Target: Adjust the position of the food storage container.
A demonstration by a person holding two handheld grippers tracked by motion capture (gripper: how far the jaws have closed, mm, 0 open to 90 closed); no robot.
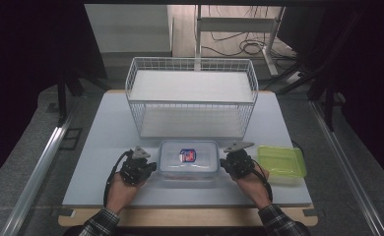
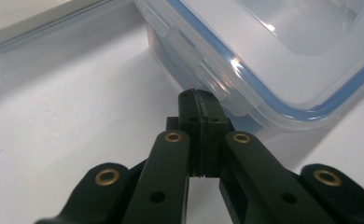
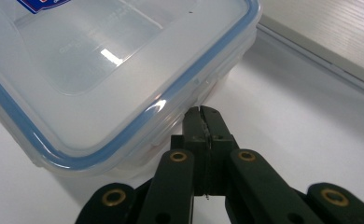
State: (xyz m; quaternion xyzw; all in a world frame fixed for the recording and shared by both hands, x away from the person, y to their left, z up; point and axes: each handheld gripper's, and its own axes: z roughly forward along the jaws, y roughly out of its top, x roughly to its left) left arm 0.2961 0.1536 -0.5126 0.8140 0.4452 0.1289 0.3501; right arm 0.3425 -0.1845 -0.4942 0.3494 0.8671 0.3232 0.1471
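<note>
Flanking a clear lidded container (image 1: 188, 158) on the pale table (image 1: 101, 147), two hand-held grippers press in from either side. At the left, the left gripper (image 1: 150, 166) has its jaws clenched together with nothing between them; in the left gripper view its tips (image 2: 201, 95) sit right at a side latch of the container (image 2: 273, 56), under the blue-sealed lid rim. The container lies at the table's near middle, just in front of a white wire basket (image 1: 191, 98), with a red and blue label on its lid. At its right side, the right gripper (image 1: 224, 164) is likewise clenched on nothing, tips (image 3: 203, 111) against the container's wall (image 3: 115, 70) below the lid. Farther right sits a yellow-green container (image 1: 281, 163).
</note>
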